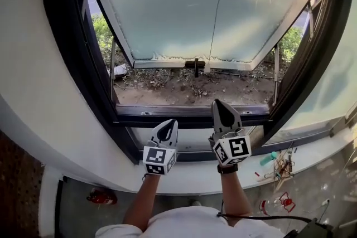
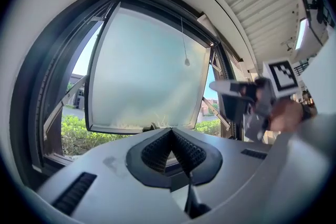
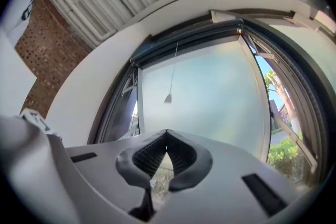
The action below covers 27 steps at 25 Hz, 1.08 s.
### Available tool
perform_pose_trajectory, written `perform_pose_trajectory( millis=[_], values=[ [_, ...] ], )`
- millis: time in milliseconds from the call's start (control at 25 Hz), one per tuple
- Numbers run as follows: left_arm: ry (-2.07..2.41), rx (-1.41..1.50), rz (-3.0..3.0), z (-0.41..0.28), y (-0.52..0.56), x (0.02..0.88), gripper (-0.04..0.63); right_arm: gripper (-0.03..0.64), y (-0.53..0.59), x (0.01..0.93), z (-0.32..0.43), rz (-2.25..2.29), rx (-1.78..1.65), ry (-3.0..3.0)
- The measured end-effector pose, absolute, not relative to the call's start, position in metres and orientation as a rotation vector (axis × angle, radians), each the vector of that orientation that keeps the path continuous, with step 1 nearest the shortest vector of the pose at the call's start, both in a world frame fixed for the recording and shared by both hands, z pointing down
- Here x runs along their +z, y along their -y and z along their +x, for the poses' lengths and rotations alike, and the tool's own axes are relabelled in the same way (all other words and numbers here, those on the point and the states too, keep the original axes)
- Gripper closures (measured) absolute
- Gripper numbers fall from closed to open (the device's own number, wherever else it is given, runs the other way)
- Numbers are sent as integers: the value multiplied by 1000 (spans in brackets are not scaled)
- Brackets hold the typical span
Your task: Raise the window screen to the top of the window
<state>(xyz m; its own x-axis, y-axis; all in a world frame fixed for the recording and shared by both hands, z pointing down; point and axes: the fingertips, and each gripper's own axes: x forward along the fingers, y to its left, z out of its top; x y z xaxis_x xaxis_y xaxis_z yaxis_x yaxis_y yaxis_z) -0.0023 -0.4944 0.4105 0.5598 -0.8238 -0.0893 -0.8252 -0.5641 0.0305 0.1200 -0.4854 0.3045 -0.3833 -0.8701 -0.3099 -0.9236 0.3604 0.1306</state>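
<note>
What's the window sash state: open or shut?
Open. The frosted window sash tilts outward at the bottom on side stays; bare ground and shrubs show through the gap under it.

Green shrubs [image 1: 102, 30] flank bare soil [image 1: 189, 91] outside — red item [image 1: 101, 196] on floor [image 1: 78, 215].

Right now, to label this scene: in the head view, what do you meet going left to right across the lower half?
red object → left gripper → right gripper → teal object
</note>
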Motion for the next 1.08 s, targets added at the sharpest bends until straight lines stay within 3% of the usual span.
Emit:
perform_pose_trajectory(
  millis=[280, 1080],
  values=[
    [-1442, 76, -2814, 5, 474, 446, 594, 615, 468, 468, 114, -1798, -39, -2555],
    [-1411, 50, -2883, 7, 454, 469, 594, 615, 445, 470, 106, -1797, -48, -2517]
  ],
)
